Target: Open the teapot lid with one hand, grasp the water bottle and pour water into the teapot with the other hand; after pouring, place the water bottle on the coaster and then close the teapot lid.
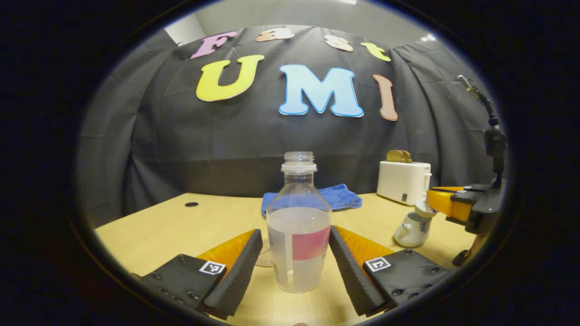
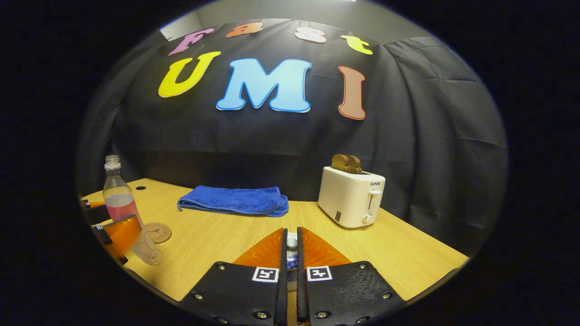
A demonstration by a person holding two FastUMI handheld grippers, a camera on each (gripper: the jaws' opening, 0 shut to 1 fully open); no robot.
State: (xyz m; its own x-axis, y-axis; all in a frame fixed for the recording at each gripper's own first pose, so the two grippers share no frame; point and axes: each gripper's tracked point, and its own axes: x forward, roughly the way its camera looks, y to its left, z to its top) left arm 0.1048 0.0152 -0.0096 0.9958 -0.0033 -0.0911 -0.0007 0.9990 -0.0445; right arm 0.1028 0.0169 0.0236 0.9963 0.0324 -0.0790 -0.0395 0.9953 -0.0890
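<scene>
Down at the left gripper [image 1: 297,267], the fingers stand wide apart on either side of the water bottle [image 1: 299,226], neither one touching it. That bottle stands upright on the desk [image 1: 149,235], uncapped, roughly half full, with a pink band on its label. Just behind its base a round coaster [image 1: 264,257] peeks out, mostly hidden by the bottle and a finger. Over on the right gripper [image 2: 292,258], the fingers are drawn close together around the small knob of the teapot lid [image 2: 292,244], which shows as a sliver in the gap; I cannot tell whether both press on it. From the left gripper view, that gripper hovers at the far right edge with the white lid under it, just above the teapot [image 1: 411,230], whose top it partly covers. Farther back a folded blue towel [image 2: 233,200] lies on the desk, and a white toaster [image 2: 351,197] stands with toast poking from its slots.
</scene>
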